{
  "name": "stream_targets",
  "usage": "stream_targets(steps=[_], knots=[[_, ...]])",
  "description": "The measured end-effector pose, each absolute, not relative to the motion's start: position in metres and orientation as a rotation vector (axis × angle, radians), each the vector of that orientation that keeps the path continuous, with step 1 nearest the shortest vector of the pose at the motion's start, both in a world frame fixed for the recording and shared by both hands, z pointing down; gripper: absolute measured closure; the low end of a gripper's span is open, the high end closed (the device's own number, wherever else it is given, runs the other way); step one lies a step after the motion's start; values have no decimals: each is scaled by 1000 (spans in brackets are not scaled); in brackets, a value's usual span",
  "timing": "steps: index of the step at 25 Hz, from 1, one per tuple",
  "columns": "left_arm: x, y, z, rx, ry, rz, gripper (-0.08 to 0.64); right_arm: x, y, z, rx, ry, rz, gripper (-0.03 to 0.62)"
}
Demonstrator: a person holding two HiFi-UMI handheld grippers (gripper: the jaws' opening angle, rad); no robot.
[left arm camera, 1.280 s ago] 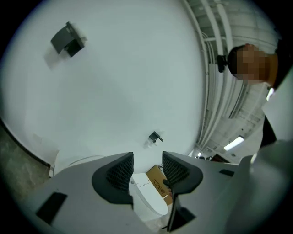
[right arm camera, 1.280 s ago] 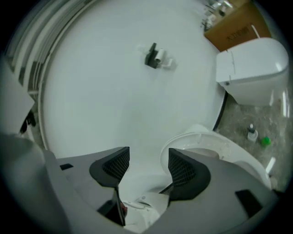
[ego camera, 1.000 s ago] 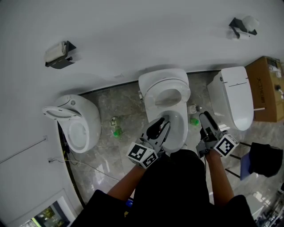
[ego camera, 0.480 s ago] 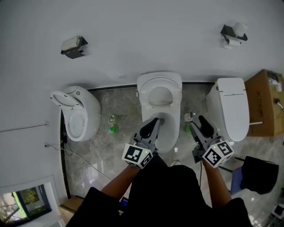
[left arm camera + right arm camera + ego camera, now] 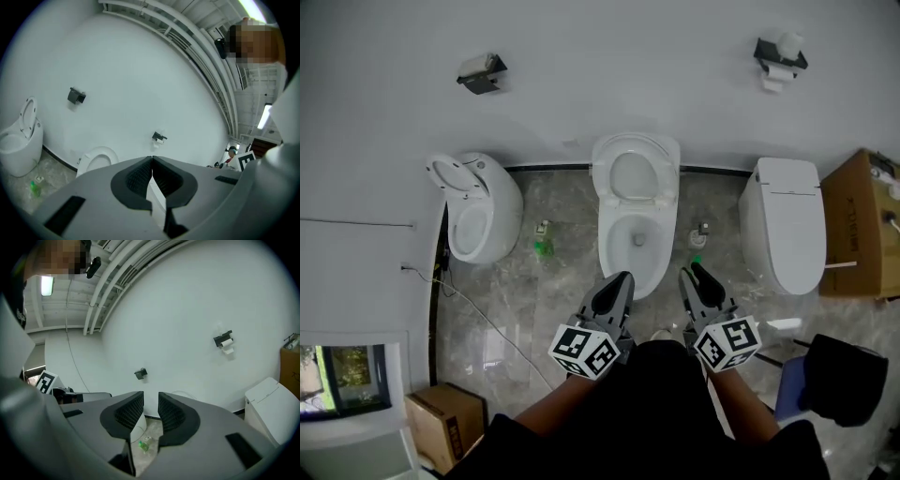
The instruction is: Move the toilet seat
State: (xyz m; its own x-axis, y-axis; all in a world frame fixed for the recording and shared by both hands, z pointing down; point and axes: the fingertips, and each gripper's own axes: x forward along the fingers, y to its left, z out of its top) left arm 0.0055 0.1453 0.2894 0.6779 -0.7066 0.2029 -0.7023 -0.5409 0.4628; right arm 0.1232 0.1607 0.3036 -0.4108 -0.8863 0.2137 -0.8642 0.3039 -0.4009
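The middle white toilet (image 5: 615,246) stands against the wall with its seat ring (image 5: 608,173) tipped up over the open bowl. My left gripper (image 5: 620,280) hovers just in front of the bowl's near rim, jaws shut with nothing in them. My right gripper (image 5: 692,275) hangs to the right of the bowl, over the floor; its jaws are closing and nothing is between them. In the left gripper view the raised seat (image 5: 104,151) shows beyond the shut left gripper (image 5: 152,160). The right gripper (image 5: 151,401) shows a narrow gap with only floor behind it.
A rounded toilet (image 5: 495,214) with its seat up stands at the left, and a closed-lid toilet (image 5: 787,225) at the right beside a cardboard box (image 5: 861,220). Small green bottles (image 5: 544,248) sit on the marble floor. A cable (image 5: 478,314) runs across the floor on the left.
Both grippers have drawn back from the middle bowl toward the person. The left gripper's jaws went from slightly apart to shut. The right gripper's jaws have narrowed.
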Motion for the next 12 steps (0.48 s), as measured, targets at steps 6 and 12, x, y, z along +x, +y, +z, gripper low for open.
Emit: stream_targets(steps=[6,12], knots=[[3,208,275,2543,-1105,89,543,105,217,285,-1751,2548,-616,525],[-24,219,261,2526,-1113,2,543,82,245,267,-1828,2498,-570,545]])
